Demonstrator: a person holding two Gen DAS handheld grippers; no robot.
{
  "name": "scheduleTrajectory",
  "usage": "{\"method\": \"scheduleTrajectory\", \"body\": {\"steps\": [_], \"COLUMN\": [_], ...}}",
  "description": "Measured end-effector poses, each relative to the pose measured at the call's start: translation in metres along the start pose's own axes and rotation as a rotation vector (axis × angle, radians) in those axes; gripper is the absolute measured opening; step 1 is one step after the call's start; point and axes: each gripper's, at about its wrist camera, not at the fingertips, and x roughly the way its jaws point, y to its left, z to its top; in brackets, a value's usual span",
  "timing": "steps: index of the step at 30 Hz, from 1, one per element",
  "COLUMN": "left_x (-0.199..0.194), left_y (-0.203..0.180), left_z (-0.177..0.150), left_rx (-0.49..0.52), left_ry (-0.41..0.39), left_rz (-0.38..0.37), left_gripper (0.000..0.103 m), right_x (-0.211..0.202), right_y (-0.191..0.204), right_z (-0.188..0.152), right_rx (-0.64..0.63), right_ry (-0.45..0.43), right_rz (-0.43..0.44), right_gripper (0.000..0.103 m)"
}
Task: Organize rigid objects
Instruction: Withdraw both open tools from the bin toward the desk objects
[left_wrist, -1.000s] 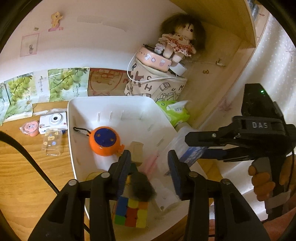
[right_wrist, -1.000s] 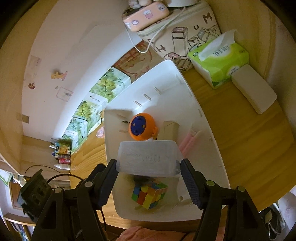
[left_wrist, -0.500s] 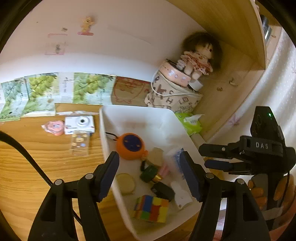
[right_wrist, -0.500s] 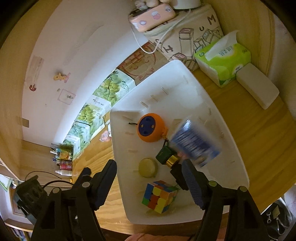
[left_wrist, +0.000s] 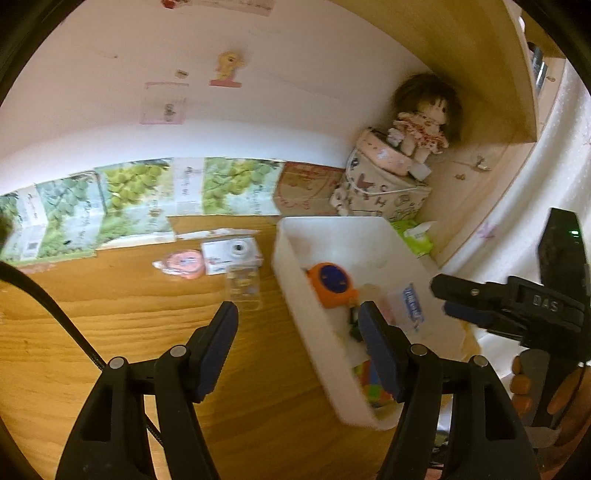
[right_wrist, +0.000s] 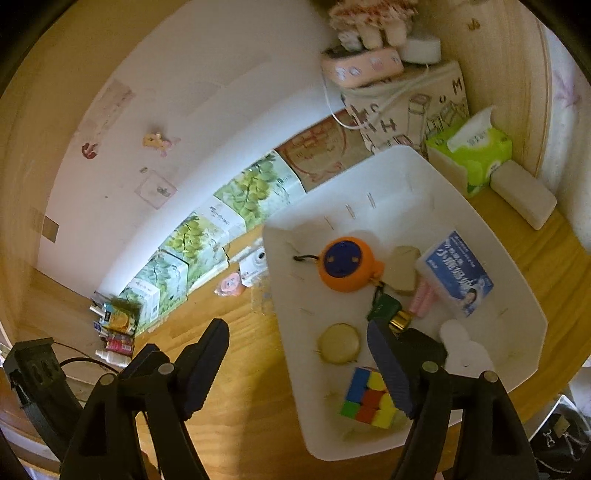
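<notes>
A white tray (right_wrist: 399, 192) holds an orange round gadget (right_wrist: 345, 264), a clear box with a blue label (right_wrist: 456, 273), a colour cube (right_wrist: 365, 398), a round yellowish compact (right_wrist: 338, 344) and a green-and-gold piece (right_wrist: 386, 312). My right gripper (right_wrist: 295, 325) hangs over the tray's left rim. Its jaws are opening, with nothing between them. My left gripper (left_wrist: 297, 308) is open and holds nothing, above the desk beside the tray (left_wrist: 295, 280). On the desk lie a white camera (left_wrist: 231, 254), a pink round thing (left_wrist: 183, 262) and a clear case (left_wrist: 243, 288).
Green-printed cartons (left_wrist: 140, 199) line the back wall. A printed bag (left_wrist: 380, 195) with a pink case and a doll (left_wrist: 424, 122) stands behind the tray. A green tissue pack (right_wrist: 472, 155) and a white block (right_wrist: 522, 194) lie at the right wall. Small bottles (right_wrist: 114, 328) stand far left.
The right gripper let go of the clear box, which now lies in the tray. The left gripper opened off a dark item. Both grippers drew back leftward and a little higher.
</notes>
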Motion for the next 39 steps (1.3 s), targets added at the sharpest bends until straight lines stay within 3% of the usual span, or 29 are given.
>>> {"method": "scheduleTrajectory", "body": {"steps": [12,15,21,30,39], "left_x": [-0.007,-0.003,0.016,0.069,0.139], "left_y": [0.056,0.068,0.089,0.107,0.11], "left_z": [0.021,0.028,0.045,0.07,0.074], "left_rx": [0.163,0.193,0.248,0.35,0.454], "left_ry": [0.04,0.059,0.117,0.254,0.395], "left_rz": [0.05,0.047,0.057,0.035,0.077], "left_gripper": [0.071,0.078,0.08,0.083,0.083], "right_x": [0.005,0.012,0.034,0.085,0.147], "right_y": [0.064,0.079,0.106,0.129,0.138], "right_z": [-0.039,-0.048,-0.063,-0.079,-0.088], "right_rx": [-0.081,-0.11,-0.176,-0.236,-0.3], "right_ry": [-0.207,-0.269,-0.351,-0.377,-0.349], "right_rz": [-0.086,-0.089,-0.082,-0.125,-0.212], "right_gripper": [0.078,0.078,0.082,0.082,0.081]}}
